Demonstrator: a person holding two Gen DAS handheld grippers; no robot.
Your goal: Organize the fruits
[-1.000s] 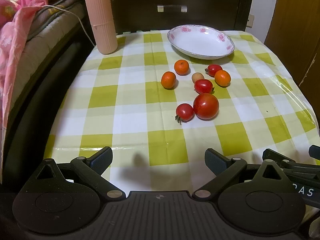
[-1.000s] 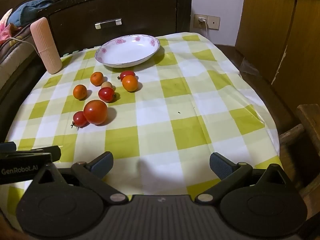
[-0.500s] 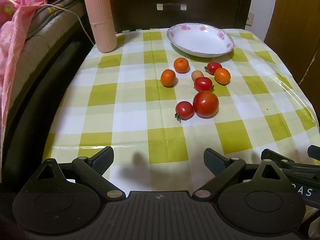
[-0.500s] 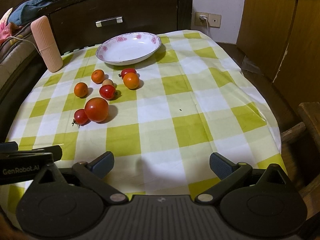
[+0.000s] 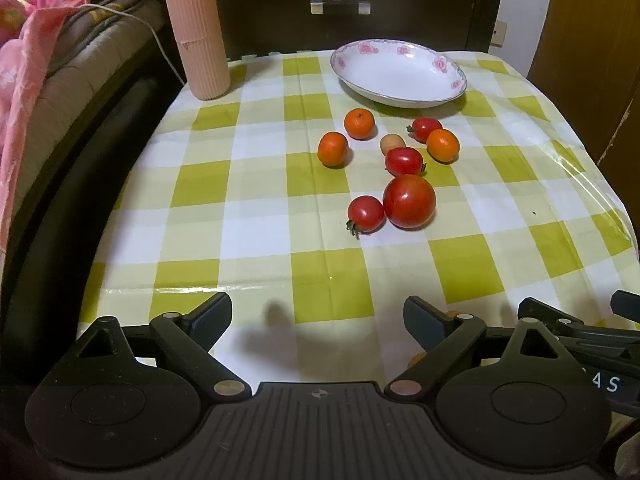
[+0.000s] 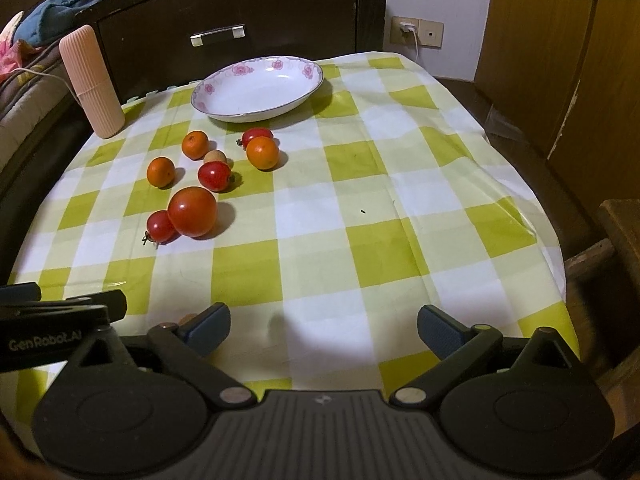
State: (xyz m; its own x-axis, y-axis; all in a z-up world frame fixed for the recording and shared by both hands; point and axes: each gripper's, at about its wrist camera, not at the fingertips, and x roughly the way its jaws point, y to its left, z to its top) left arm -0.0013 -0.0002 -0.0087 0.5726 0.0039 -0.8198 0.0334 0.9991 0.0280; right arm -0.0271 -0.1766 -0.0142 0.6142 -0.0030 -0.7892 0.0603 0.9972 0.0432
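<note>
- Eight fruits lie ahead of my left claw (image 5: 316, 318), big tomato (image 5: 409, 201) nearest; jaws wide, empty. View has crept closer: approach underway.
- Right claw (image 6: 323, 326): also wide, empty; fruits ahead-left, dish (image 6: 257, 88) beyond, closer too.

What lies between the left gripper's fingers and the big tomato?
Only bare checked tablecloth separates the left gripper from the big tomato, in the left wrist view.
</note>
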